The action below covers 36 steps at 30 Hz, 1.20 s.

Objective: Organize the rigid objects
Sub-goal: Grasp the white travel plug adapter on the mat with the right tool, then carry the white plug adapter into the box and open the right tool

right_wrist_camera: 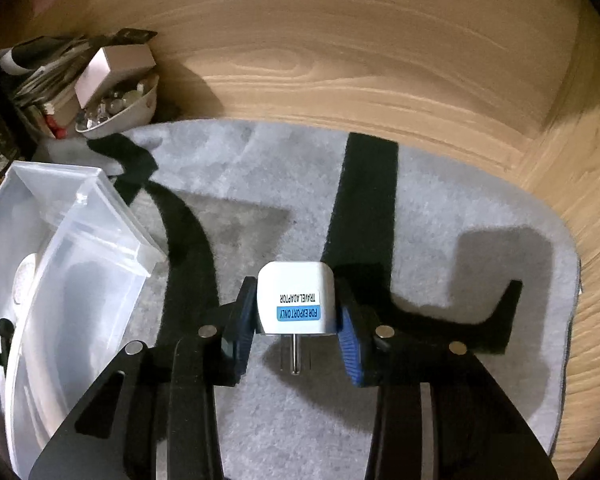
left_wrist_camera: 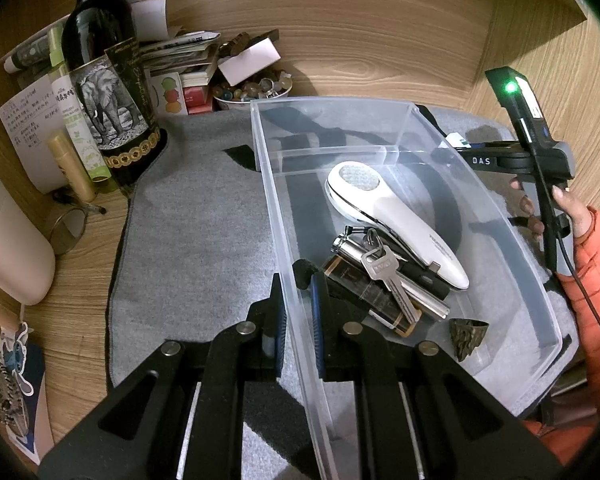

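Note:
A clear plastic bin point(left_wrist_camera: 500, 216) stands on a grey felt mat point(left_wrist_camera: 196, 216). In it lie a white handheld device point(left_wrist_camera: 384, 216), a silver key point(left_wrist_camera: 388, 276), a metal flashlight point(left_wrist_camera: 404, 284), a dark amber box point(left_wrist_camera: 364, 296) and a bronze ring point(left_wrist_camera: 470, 336). My left gripper point(left_wrist_camera: 298, 320) is shut on the bin's left wall. My right gripper point(right_wrist_camera: 296, 312) is shut on a white travel adaptor point(right_wrist_camera: 296, 300) with a blue label, held above the mat point(right_wrist_camera: 440, 208) to the right of the bin point(right_wrist_camera: 80, 248). The right gripper also shows in the left wrist view point(left_wrist_camera: 460, 144).
A wine bottle point(left_wrist_camera: 108, 92), tubes, papers and a bowl of stones point(left_wrist_camera: 252, 92) crowd the back left. A white rounded container point(left_wrist_camera: 8, 236) stands at far left. Wooden walls point(right_wrist_camera: 340, 60) close in behind and at the right. Black strips point(right_wrist_camera: 364, 200) lie on the mat.

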Motion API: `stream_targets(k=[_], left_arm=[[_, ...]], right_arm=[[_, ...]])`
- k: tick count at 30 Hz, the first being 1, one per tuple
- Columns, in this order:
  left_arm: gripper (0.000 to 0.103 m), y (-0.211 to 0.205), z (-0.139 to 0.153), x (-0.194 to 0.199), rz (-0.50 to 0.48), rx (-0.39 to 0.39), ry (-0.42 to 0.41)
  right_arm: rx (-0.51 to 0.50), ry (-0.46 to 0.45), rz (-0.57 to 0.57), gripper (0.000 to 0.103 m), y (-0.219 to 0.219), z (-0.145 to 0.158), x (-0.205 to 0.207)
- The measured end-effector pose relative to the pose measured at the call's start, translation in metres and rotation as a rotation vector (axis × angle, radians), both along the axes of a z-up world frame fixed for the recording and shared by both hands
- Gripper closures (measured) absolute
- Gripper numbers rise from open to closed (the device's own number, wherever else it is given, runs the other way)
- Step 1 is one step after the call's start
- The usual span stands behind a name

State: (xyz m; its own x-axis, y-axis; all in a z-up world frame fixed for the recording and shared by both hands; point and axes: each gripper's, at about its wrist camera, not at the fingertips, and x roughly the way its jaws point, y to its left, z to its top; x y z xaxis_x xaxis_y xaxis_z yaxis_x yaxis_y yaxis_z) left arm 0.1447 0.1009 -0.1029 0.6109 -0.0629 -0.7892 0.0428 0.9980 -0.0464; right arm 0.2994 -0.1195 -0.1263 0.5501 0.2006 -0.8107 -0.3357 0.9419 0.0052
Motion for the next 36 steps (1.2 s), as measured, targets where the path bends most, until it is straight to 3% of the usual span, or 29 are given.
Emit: stream_targets(k=[11, 22, 29, 36], left_arm=[[0.092, -0.001, 0.000, 0.001, 0.000, 0.003, 0.000], [0.092, 0.000, 0.000, 0.001, 0.000, 0.002, 0.000], [0.092, 0.000, 0.000, 0.001, 0.001, -0.003, -0.001], [0.092, 0.000, 0.000, 0.001, 0.001, -0.004, -0.001]], right_arm=[[0.052, -0.126, 0.057, 0.069, 0.002, 0.052, -0.036], [0.086, -0.277, 0.188, 0.069, 0.032, 0.110, -0.082], [0.076, -0.312, 0.285, 0.069, 0.060, 0.113, -0.108], [0.052, -0.253, 0.370, 0.069, 0.088, 0.092, -0.120]])
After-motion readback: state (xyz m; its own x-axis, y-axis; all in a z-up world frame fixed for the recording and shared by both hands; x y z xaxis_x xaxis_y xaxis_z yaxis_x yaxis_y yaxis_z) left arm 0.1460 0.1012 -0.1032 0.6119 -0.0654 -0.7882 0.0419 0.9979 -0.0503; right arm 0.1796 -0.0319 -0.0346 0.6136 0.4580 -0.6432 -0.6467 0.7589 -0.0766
